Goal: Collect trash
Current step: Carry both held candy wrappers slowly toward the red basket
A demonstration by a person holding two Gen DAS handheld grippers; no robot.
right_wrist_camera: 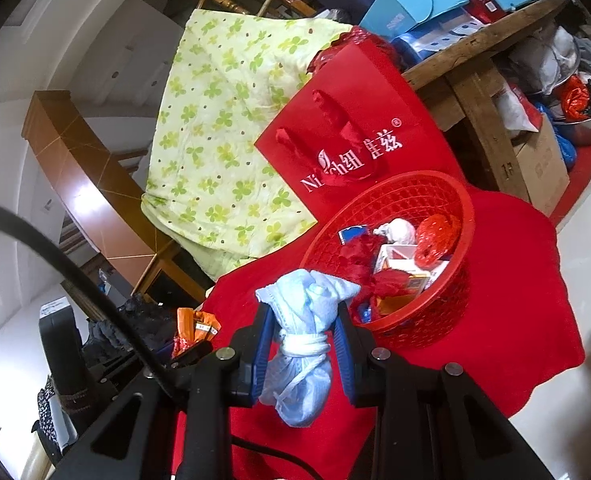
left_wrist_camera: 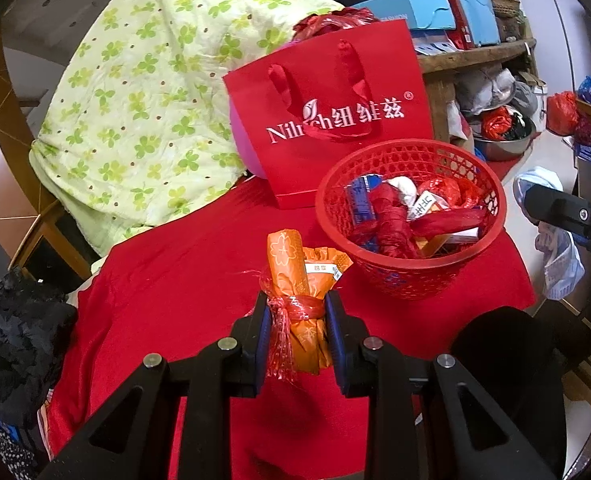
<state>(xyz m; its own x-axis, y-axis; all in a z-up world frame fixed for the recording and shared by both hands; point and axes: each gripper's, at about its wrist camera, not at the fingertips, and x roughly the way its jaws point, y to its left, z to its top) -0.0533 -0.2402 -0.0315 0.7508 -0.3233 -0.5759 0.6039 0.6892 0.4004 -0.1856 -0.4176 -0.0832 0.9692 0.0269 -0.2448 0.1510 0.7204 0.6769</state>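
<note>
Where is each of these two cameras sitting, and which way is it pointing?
Left wrist: sits on the left gripper, looking along its fingers, shut on an orange packet bundle; the right gripper shows at the right edge.
Right wrist: sits on the right gripper, shut on a pale blue cloth bundle; the left gripper shows lower left.
Shared: red basket, red gift bag, green quilt.

- From your left wrist view, the basket (left_wrist_camera: 411, 216) sits on the counter (left_wrist_camera: 183, 280) at two o'clock.
- The gift bag (left_wrist_camera: 327, 120) stands behind it, at twelve.
</note>
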